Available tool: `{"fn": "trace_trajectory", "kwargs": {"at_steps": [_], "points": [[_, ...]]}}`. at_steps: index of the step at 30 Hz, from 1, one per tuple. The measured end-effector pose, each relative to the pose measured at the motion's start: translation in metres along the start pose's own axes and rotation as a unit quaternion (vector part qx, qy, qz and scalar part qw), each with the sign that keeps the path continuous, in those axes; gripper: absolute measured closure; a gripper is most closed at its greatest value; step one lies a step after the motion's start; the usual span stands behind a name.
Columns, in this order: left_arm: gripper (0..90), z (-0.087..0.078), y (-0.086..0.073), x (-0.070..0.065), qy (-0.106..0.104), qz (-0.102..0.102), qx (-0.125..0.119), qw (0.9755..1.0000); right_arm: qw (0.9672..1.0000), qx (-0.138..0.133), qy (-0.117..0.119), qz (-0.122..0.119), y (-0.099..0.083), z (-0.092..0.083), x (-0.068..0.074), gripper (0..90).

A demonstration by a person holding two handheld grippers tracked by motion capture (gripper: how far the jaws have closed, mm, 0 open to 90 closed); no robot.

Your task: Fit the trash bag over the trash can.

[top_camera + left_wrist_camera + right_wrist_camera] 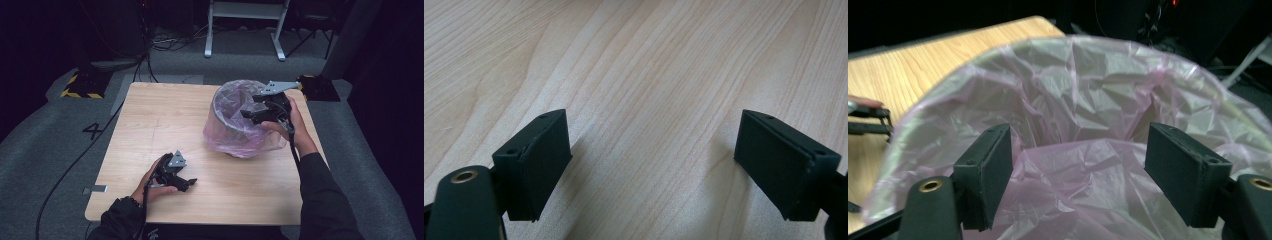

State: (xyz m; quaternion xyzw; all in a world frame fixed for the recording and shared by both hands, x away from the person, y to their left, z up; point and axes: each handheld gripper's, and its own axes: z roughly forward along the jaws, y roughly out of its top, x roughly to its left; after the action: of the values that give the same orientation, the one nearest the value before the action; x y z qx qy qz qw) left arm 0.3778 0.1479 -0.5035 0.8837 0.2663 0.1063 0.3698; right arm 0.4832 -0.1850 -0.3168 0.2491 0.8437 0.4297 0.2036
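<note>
Near the front edge of the worktop (pixel 150 125) the left claw (pixel 186 183) rests with jaws apart on bare wood, while farther back the right claw (pixel 249 114), jaws apart and gripping nothing, hovers at the rim of the bin (pixel 220 117) lined with a pink bag (pixel 1088 110)

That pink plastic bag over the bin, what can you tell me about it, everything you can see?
The pink bag is a thin, see-through, crinkled plastic liner in a round grey bin on the right half of the wooden table. Its top is folded over the rim and hangs down the outside almost to the tabletop, bunching loosely at the base. Inside it sags in creased folds. The right tool hovers at its near edge, jaws open, film bulging between them, not pinched.
</note>
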Motion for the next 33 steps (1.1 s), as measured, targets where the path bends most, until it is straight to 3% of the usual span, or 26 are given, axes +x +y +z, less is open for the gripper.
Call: {"fn": "trace_trajectory", "kwargs": {"at_steps": [8,17,23,29,33], "points": [[14.3,0.000,0.000,0.000,0.000,0.000,0.000,1.0000,0.9981,0.058,-0.006,-0.021,-0.002,0.011,0.002,29.0],[14.3,0.000,0.000,0.000,0.000,0.000,0.000,1.0000,0.9944,0.105,0.006,-0.010,-0.002,0.020,-0.003,29.1],[14.3,0.000,0.000,0.000,0.000,0.000,0.000,1.0000,0.9890,0.148,-0.009,-0.005,0.001,0.027,-0.006,28.7],[14.3,0.000,0.000,0.000,0.000,0.000,0.000,1.0000,0.9800,0.198,-0.017,-0.004,0.004,0.035,-0.008,28.5],[14.3,0.000,0.000,0.000,-0.001,0.000,0.000,1.0000,0.9760,0.217,-0.013,0.001,0.005,0.038,-0.009,28.4]]}}
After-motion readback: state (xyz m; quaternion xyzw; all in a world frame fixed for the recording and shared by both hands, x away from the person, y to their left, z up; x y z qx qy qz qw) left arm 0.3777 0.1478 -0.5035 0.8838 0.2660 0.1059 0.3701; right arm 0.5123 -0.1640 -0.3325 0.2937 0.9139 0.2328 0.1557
